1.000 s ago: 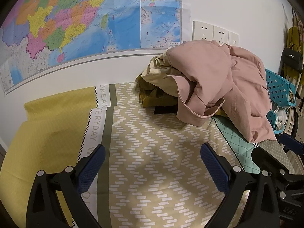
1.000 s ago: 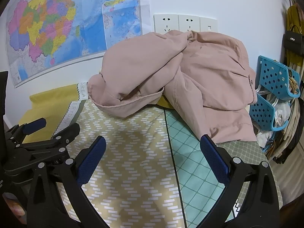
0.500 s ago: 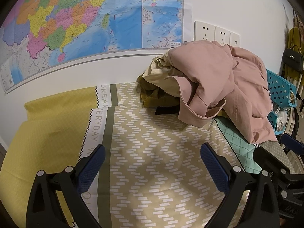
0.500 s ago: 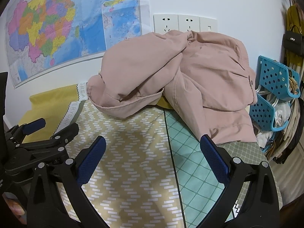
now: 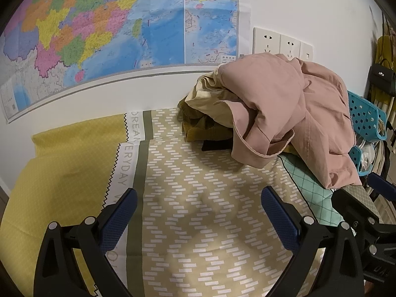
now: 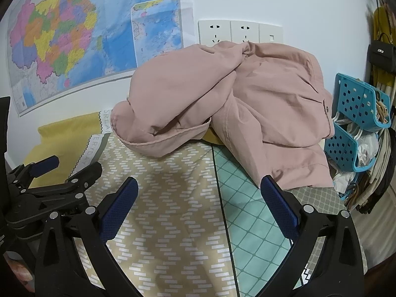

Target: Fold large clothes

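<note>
A crumpled pink jacket [image 5: 292,113] lies on top of a heap of clothes at the back right of the cloth-covered table; it fills the middle of the right wrist view [image 6: 235,113]. Under it show a cream garment [image 5: 210,101], an olive-yellow one [image 5: 200,128] and a black piece [image 5: 215,146]. My left gripper [image 5: 198,210] is open and empty above the patterned cloth, short of the heap. My right gripper [image 6: 198,198] is open and empty, close in front of the jacket's lower hem. The left gripper also shows at the left of the right wrist view [image 6: 49,173].
The table wears a tan zigzag cloth [image 5: 198,198], yellow [image 5: 61,173] at left, teal lattice [image 6: 247,222] at right. A wall map [image 5: 99,37] and sockets [image 6: 240,32] are behind. Blue baskets [image 6: 358,113] and hanging clothes stand off the right table edge.
Both grippers have shifted only slightly; the heap sits a little further right in the left wrist view. Both stay open.
</note>
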